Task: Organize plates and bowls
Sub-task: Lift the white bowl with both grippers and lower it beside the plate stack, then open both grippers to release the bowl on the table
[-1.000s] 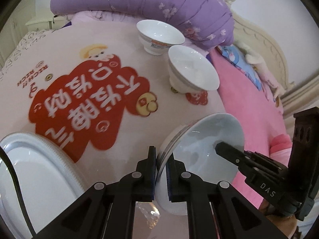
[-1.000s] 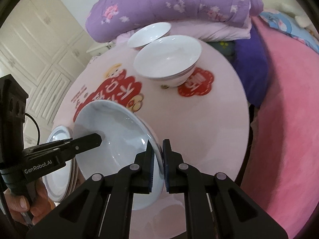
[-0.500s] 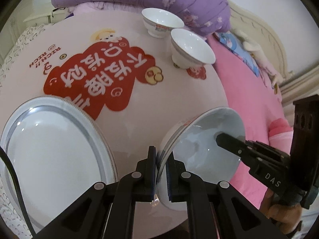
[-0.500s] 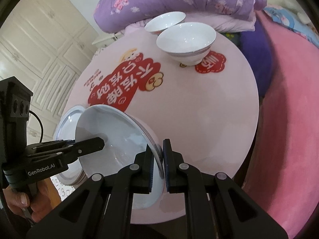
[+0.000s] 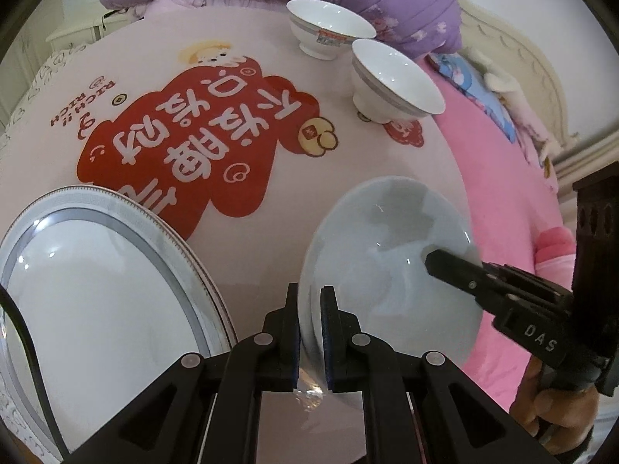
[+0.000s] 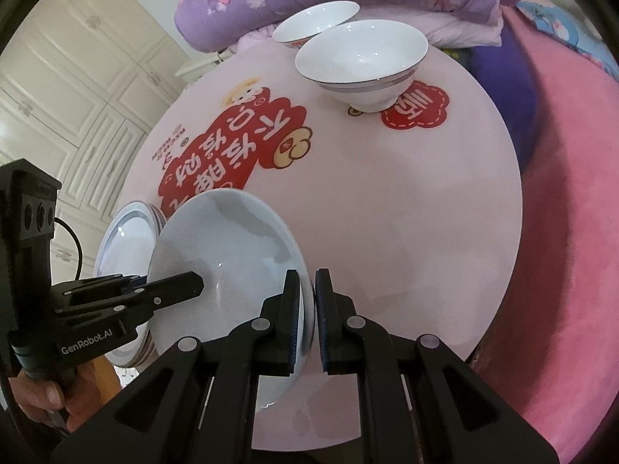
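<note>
Both claws (image 5: 310,319) (image 6: 307,311) clamping plate (image 5: 390,266) rim

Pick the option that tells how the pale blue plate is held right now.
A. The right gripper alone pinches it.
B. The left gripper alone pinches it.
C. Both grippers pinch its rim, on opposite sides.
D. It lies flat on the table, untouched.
C: the left gripper is shut on one edge of the plate, and the right gripper is shut on the opposite edge; the plate is tilted above the table.
</note>
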{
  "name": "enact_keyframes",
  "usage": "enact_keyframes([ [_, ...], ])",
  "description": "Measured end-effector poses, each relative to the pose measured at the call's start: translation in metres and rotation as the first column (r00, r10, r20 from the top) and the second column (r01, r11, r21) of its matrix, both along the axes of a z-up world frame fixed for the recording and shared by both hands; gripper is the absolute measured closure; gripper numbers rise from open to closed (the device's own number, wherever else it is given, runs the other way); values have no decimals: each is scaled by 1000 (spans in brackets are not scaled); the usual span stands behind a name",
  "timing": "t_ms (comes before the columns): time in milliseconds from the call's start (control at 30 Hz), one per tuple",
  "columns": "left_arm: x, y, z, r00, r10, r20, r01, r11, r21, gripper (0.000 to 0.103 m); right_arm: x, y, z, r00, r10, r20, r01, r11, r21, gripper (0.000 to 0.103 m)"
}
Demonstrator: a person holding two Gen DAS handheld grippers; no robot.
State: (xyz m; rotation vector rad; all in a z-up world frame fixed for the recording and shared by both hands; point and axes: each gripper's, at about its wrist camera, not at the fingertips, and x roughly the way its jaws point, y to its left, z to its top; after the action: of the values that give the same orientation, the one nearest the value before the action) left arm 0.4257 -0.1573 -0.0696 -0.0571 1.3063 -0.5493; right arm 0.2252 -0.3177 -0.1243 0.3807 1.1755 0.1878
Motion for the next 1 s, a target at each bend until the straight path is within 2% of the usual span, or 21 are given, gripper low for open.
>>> enact_keyframes([
  [267,7,-5,-7,1000,-11,7,11,1000,4,95,2,-4,0,1000,-10,8,10,1000,29,91],
  [333,8,-4,-6,1000,-7,10,7,1000,3,95,2,-7,1,1000,-18,11,18,999,26,87],
  [400,9,-2,-5,1000,-6,13,6,1000,1,90,3,-12,3,999,-36,22,35,998,44,66],
  [433,10,0,-3,1000,-3,15,3,1000,-4,86,3,-15,3,998,-46,30,44,997,57,39],
  [467,10,1,-1,1000,1,18,-1,1000,-12,74,2,-20,6,996,-66,52,61,995,80,14],
  [500,11,3,1,1000,5,23,-4,1000,-13,53,1,-24,9,994,-82,75,74,993,96,7],
  [533,11,6,5,999,21,49,-20,1000,-13,42,0,-27,12,991,-96,95,86,991,106,3],
  [567,11,9,11,996,30,79,-28,999,-31,27,0,-31,17,987,-112,114,100,989,113,3],
  [600,10,11,15,995,36,98,-33,999,-31,17,0,-34,20,984,-125,127,110,987,118,2],
  [700,7,15,31,981,58,184,-53,998,-31,13,0,-43,33,970,-165,176,146,982,119,0],
  [1000,-1,33,65,934,125,335,-114,992,-52,6,0,-39,71,929,-185,319,176,983,56,0],
])
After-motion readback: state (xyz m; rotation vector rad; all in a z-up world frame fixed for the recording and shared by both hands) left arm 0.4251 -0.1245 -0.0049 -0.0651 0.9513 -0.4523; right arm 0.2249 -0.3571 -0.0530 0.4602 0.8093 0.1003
